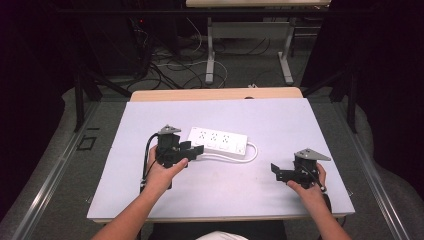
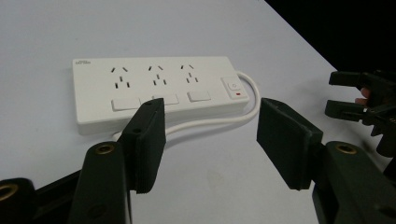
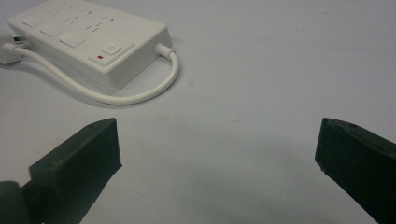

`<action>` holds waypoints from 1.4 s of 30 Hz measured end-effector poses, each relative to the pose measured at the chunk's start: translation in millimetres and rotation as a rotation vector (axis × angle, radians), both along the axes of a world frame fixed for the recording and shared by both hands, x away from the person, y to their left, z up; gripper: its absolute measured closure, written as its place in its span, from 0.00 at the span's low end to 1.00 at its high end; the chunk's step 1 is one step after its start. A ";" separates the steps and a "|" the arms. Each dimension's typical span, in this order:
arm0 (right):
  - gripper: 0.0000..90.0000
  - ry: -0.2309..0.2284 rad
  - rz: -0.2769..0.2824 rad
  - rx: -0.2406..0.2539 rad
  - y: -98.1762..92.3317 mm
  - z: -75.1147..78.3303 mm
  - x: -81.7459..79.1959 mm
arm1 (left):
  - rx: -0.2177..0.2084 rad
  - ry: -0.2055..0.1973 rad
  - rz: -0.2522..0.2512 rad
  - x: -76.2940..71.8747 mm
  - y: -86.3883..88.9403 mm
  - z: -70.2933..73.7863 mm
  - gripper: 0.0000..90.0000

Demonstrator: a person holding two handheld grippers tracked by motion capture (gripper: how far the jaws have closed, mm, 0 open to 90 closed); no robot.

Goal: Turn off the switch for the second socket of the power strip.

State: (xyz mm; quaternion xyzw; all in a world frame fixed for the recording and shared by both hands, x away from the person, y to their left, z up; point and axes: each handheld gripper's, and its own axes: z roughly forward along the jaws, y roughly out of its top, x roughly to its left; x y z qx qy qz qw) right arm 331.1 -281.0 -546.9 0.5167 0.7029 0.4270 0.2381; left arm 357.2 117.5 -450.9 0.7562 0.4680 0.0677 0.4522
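A white power strip (image 1: 218, 141) with three socket sets and a switch lies mid-table, its white cord (image 1: 252, 151) looping back along its near side. The left gripper view has the strip (image 2: 154, 88) just beyond the jaws. My left gripper (image 1: 196, 150) stands open at the strip's left near corner, close to the cord (image 2: 210, 122), nothing between its fingers. My right gripper (image 1: 276, 171) is open at the right front of the table, well apart from the strip (image 3: 88, 39) and cord (image 3: 140, 95).
The pale table surface (image 1: 220, 195) has a wooden strip (image 1: 215, 93) along the far edge. Beyond it on the floor are cables (image 1: 170, 70) and metal desk legs (image 1: 210, 55). Dark curtains flank both sides.
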 end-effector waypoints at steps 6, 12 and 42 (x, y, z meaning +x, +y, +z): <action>0.00 0.001 0.000 0.002 -0.1 0.1 -0.2 | 0.018 0.003 -0.013 3.5 -6.8 7.3 0.47; 0.00 0.003 -0.003 0.008 0.9 0.4 -0.7 | 0.032 0.021 -0.021 10.4 -15.5 15.2 0.48; 0.00 0.007 0.011 0.009 -0.6 0.0 0.1 | 0.024 0.147 0.043 44.2 -27.2 15.5 0.65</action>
